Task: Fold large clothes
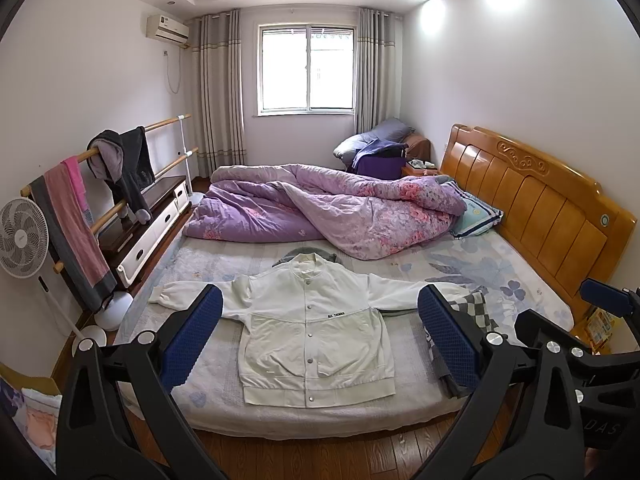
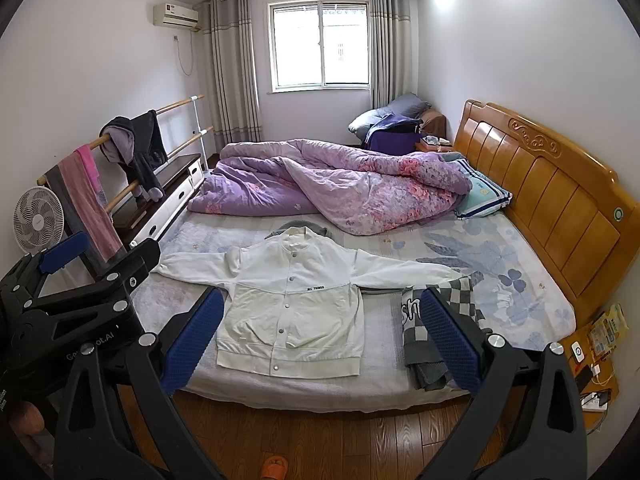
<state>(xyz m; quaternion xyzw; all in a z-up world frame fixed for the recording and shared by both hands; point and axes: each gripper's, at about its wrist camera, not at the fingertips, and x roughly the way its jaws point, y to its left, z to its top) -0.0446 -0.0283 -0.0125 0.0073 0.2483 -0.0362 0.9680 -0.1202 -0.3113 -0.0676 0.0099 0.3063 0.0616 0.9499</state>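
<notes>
A white snap-button jacket (image 1: 316, 328) (image 2: 292, 300) lies flat, front up, near the foot edge of the bed, both sleeves spread out sideways. A grey garment (image 1: 308, 254) peeks out behind its collar. My left gripper (image 1: 320, 336) is open, held above the floor short of the bed, with its blue pads framing the jacket and nothing between them. My right gripper (image 2: 324, 336) is open too and empty, at a similar distance. In the right wrist view the left gripper (image 2: 68, 292) shows at the left edge.
A folded checkered grey garment (image 2: 440, 332) lies right of the jacket. A crumpled purple floral quilt (image 1: 328, 212) fills the far half of the mattress (image 1: 208, 396). Wooden headboard (image 1: 540, 200) on the right, a clothes rail (image 1: 100, 184) and fan (image 1: 22, 238) on the left, a bedside table (image 2: 596, 360) with small items.
</notes>
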